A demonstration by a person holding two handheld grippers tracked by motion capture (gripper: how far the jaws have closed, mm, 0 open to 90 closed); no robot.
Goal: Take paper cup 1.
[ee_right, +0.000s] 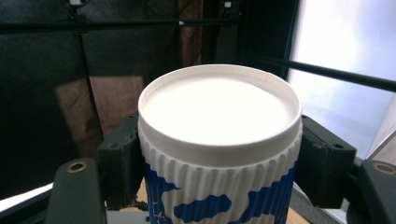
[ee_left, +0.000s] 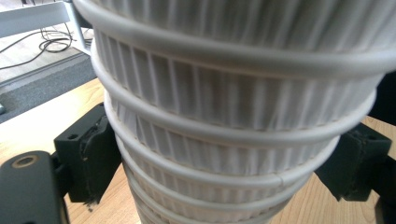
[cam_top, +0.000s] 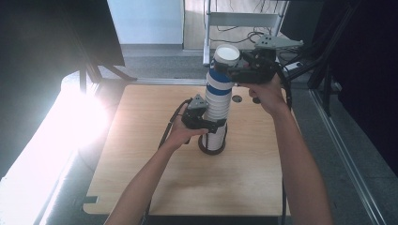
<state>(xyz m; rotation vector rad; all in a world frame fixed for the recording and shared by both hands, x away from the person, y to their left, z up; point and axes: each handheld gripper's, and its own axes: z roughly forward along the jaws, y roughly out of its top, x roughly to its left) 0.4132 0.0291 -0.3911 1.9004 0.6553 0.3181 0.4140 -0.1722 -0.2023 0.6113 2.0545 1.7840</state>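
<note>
A tall stack of cups (cam_top: 217, 105) stands near the middle of the wooden table (cam_top: 141, 178), a little toward its far edge. Its foot sits in a dark ring (cam_top: 202, 146) on the board. Bare wood lies open on every side of it, widest toward the near edge and the left edge; the far edge is closer, and a small round hole (cam_top: 237, 99) marks the wood just behind the stack. Beyond the table, a metal frame (cam_top: 241, 18) and loose cables on the floor stand well apart from the work.

The left gripper (cam_top: 206, 124) holds the stack low down. In the left gripper view its black jaws sit against the ribbed white walls (ee_left: 224, 140), one on each side, partly closed and pressing on the cups.

The right gripper (cam_top: 232, 72) is at the top of the stack. In the right gripper view its jaws clamp the top cup (ee_right: 219, 154), white with blue patches, just below the rim, one pad on each side.
</note>
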